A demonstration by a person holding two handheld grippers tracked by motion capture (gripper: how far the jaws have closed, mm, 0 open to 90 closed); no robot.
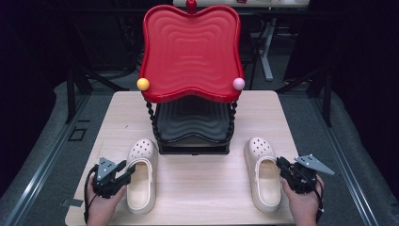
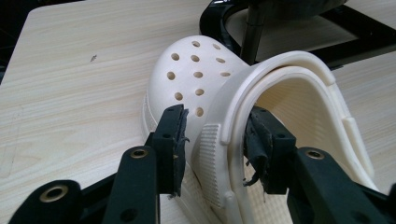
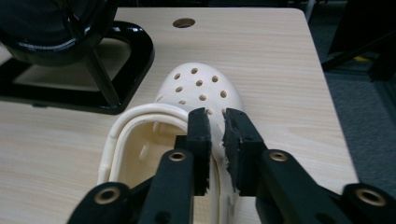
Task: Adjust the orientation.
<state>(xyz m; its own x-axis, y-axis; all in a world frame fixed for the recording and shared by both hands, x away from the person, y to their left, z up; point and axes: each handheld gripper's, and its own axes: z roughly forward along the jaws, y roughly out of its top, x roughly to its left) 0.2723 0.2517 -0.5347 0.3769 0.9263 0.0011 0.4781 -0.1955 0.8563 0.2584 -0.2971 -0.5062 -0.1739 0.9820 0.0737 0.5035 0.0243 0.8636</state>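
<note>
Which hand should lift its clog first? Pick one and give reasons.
Left. The left gripper already has its jaws straddling the side wall of the left clog. The right gripper hovers above the right clog, jaws barely apart, gripping nothing.

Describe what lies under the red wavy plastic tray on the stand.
Beneath the red wavy plastic tray sits a black wavy lower tray on twisted black posts. Its front part looks empty; the red tray covers its back part.

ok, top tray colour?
Red, ripple-patterned top tray; clearest in the high view.
</note>
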